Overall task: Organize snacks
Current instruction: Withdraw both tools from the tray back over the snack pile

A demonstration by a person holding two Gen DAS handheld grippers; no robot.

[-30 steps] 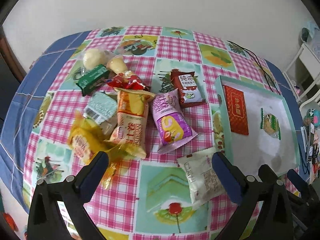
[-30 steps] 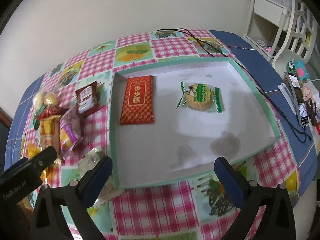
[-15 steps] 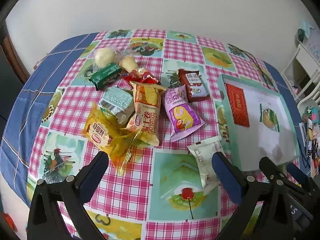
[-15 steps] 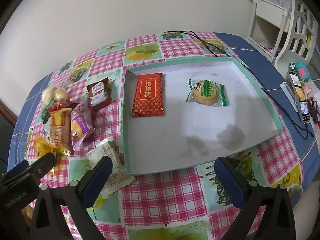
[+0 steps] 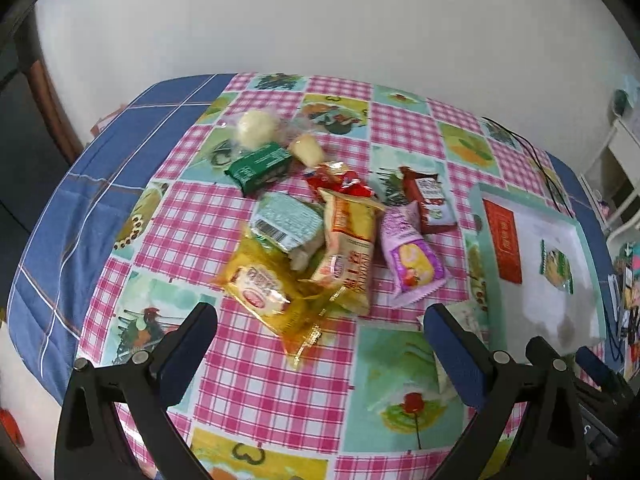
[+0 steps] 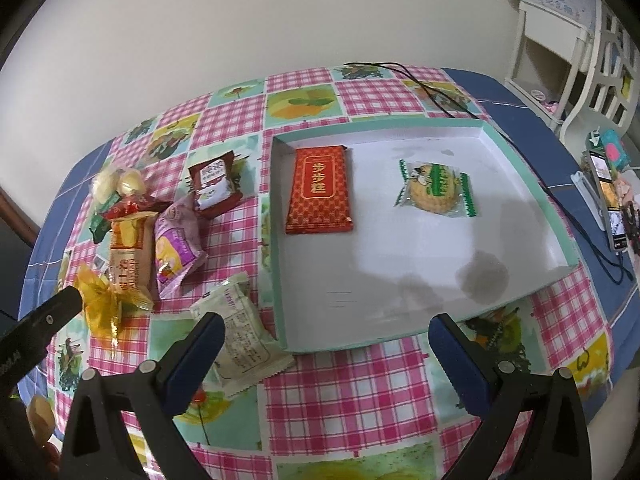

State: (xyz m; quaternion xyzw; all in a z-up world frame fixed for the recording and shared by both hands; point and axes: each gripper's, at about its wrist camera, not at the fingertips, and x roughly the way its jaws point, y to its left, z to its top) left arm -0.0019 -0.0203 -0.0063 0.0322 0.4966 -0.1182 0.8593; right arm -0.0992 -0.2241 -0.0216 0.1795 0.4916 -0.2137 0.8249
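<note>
Tray [image 6: 532, 184] mostly bare; both claws agape

Partly hidden behind the left gripper's [image 5: 320, 344] right finger: a white packet [image 5: 466, 316] beside the tray's [image 5: 478, 220] near corner. Motion-blurred, print on the yellow packet [image 5: 262, 294] unreadable. Possibly phones, the clutter [image 6: 612, 200] off the table's right edge.

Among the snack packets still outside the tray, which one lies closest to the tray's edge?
The white packet, lying alone near the tray's front-left corner, beside the right gripper. The purple packet and dark red packet lie farther left.
</note>
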